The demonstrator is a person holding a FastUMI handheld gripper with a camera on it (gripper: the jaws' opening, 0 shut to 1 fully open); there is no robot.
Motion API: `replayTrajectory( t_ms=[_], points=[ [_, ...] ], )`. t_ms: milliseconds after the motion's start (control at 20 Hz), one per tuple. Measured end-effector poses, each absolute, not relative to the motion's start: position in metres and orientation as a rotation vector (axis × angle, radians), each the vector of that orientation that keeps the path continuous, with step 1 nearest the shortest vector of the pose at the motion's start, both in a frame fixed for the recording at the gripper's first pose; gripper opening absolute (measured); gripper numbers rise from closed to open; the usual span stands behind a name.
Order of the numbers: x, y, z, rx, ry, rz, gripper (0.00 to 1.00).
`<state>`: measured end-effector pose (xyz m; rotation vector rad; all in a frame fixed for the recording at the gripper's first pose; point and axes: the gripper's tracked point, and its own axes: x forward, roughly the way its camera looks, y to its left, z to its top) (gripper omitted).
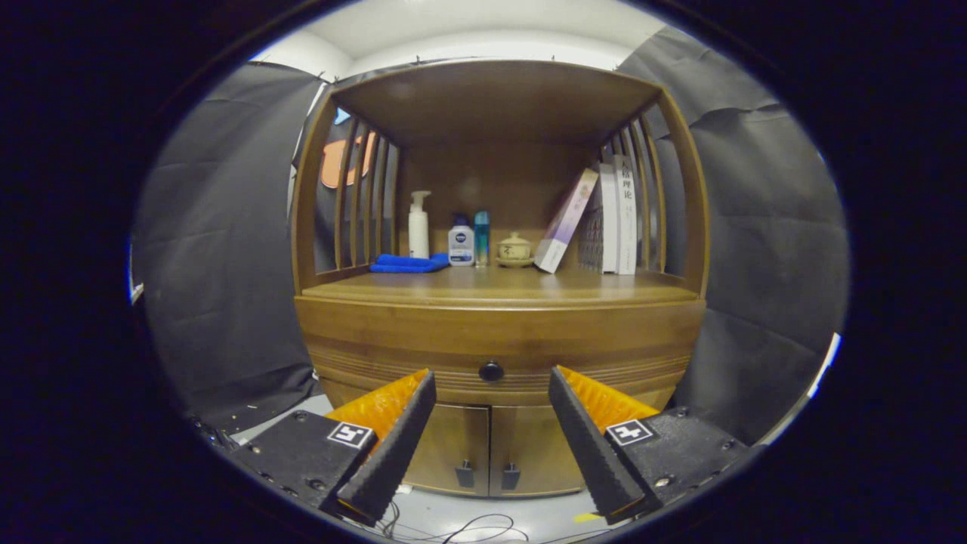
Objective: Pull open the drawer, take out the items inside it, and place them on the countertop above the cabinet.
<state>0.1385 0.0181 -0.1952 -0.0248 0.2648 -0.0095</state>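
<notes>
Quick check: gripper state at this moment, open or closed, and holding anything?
Gripper: open, fingers spread wide and holding nothing; the closed drawer's dark knob sits ahead, between the fingers, untouched.

Light is dim and warm, coming from above: the white ceiling point(483, 34) is the brightest patch, nearly washed out. The cabinet point(498, 332) shelf recess falls into soft shadow under its top board, with a faint sheen on the countertop point(498, 285). Fisheye distortion bows the cabinet's sides outward. The spread-apart gripper point(492, 381) fingers, nearest, look slightly soft; the middle is sharp.
</notes>
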Motion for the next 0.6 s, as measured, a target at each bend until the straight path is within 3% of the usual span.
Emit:
replayTrajectory(
  t_ms=[600],
  points=[
    [0.210, 0.017, -0.239, -0.015, 0.330, -0.043, 0.73]
  ],
)
